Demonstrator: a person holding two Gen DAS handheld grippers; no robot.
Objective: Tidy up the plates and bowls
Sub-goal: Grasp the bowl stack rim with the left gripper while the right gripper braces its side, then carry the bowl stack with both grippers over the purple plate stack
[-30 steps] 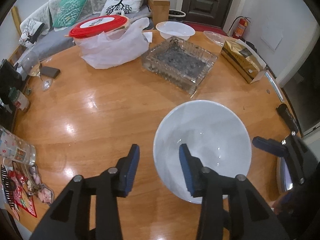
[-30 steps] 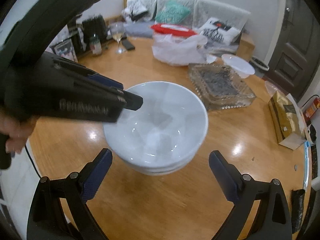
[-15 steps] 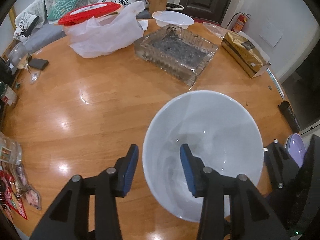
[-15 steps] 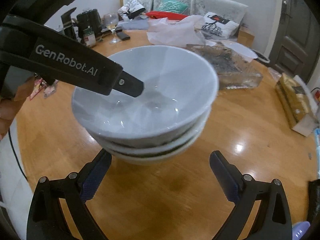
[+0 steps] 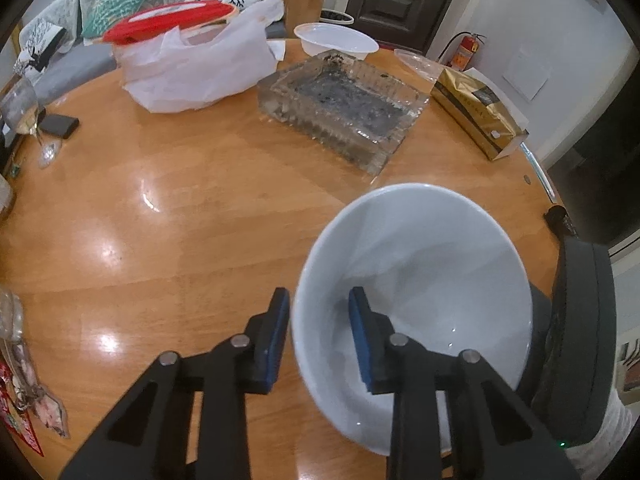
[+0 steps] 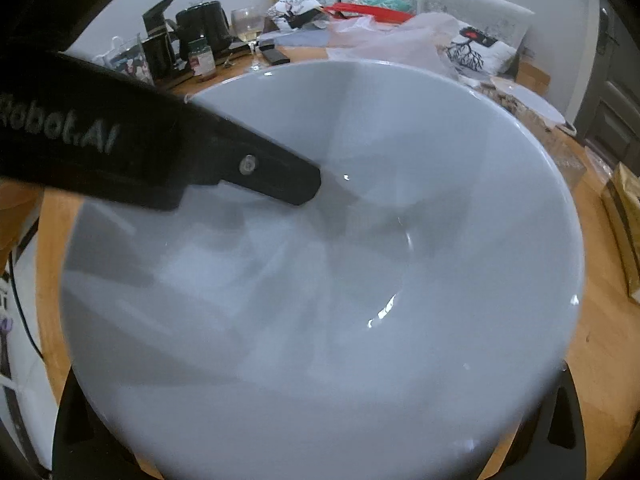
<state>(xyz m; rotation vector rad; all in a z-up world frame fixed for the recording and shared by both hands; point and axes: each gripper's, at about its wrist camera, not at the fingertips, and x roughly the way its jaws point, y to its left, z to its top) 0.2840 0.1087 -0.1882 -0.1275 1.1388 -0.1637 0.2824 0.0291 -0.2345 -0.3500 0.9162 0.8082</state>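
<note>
At far left of the left wrist view, a wine glass (image 5: 22, 116) stands on the wooden table (image 5: 168, 216); a white plastic bag (image 5: 192, 72) sits upper left, a glass dish (image 5: 344, 108) upper centre, a gold box (image 5: 476, 114) upper right. Lower centre-right, left gripper (image 5: 318, 330) clamped on the near rim of the white bowl (image 5: 416, 292), one finger inside, one outside. Right wrist view: bowl (image 6: 340, 280) fills the frame. Right gripper fingers hidden behind it; cannot tell their state.

White bowl (image 5: 416, 272), orange-brown wooden table (image 5: 180, 220), blue-padded black claw (image 5: 318, 332).
</note>
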